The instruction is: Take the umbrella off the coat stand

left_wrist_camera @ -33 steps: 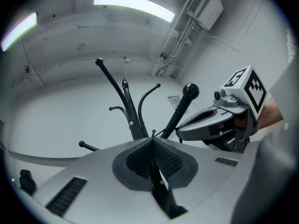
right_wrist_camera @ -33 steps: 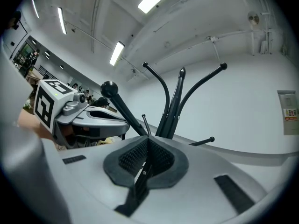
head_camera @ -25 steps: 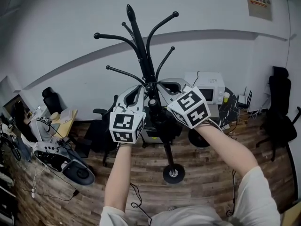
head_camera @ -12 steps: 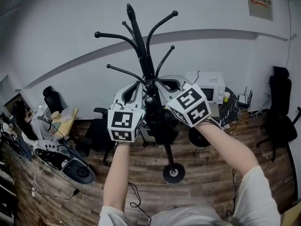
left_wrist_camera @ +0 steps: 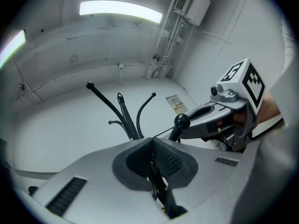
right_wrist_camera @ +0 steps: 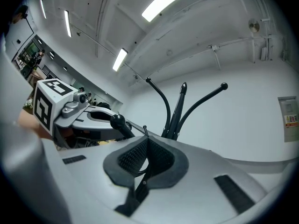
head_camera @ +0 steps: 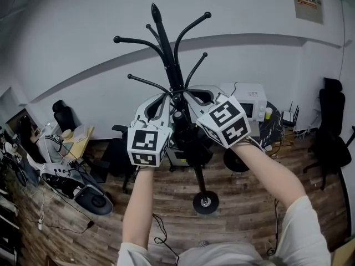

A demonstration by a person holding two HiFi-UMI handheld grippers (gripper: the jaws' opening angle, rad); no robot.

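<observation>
2 grey grippers (left_wrist_camera: 152, 143) (right_wrist_camera: 145, 143), pale short sleeves (head_camera: 302, 226)

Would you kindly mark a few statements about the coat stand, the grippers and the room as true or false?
1. The left gripper and the right gripper are both raised close to the coat stand. True.
2. The left gripper's fingers stand wide apart. False: they are closed on what looks like a thin cord.
3. The coat stand lies toppled on the floor. False: it stands upright on its round base.
4. A white microwave sits by the wall behind the stand. True.
5. The floor is carpeted. False: it is wooden planks.
</observation>
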